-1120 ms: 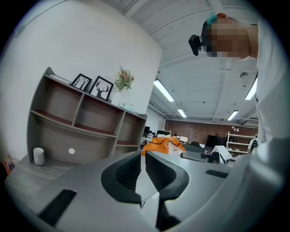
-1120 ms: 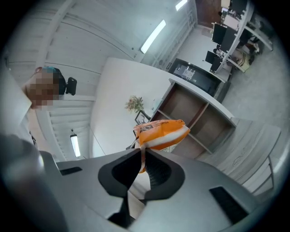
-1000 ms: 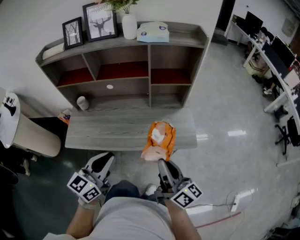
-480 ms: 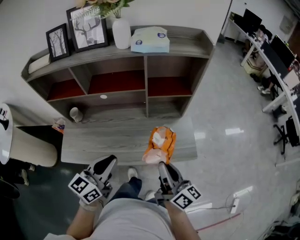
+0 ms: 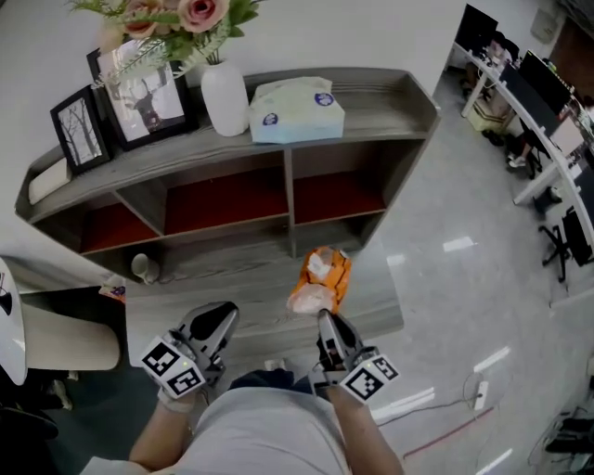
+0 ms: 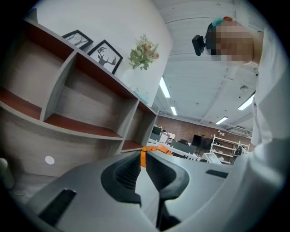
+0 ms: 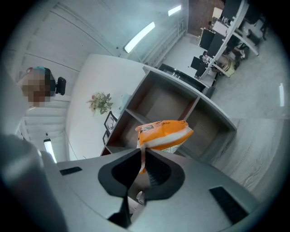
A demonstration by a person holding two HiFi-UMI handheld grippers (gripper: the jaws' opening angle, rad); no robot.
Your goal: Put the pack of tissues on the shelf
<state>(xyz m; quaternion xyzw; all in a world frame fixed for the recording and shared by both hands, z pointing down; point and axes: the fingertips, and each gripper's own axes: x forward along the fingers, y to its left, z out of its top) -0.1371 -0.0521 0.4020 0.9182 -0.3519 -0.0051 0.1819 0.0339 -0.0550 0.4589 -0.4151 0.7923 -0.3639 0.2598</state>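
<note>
- White wall [image 5: 371,28] behind a grey wooden shelf unit [image 5: 390,97].
- Glossy grey floor [image 5: 464,315] with light reflections.
- Low grey table [image 5: 241,311] fronting the shelf unit.
- White office desks [image 5: 543,172] at right.
- Ceiling strip lights [image 6: 165,87].

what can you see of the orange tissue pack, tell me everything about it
The pack of tissues is a soft, slightly crumpled pouch in glossy orange plastic film with a white band and small print too fine to read. The right gripper has its jaws shut on a thin flap of the wrapper at the pack's near end, so the pack sticks out ahead of the jaws. From the head view it sits over the shelf unit's low front ledge; whether it touches that ledge cannot be told. Nothing else touches it.
</note>
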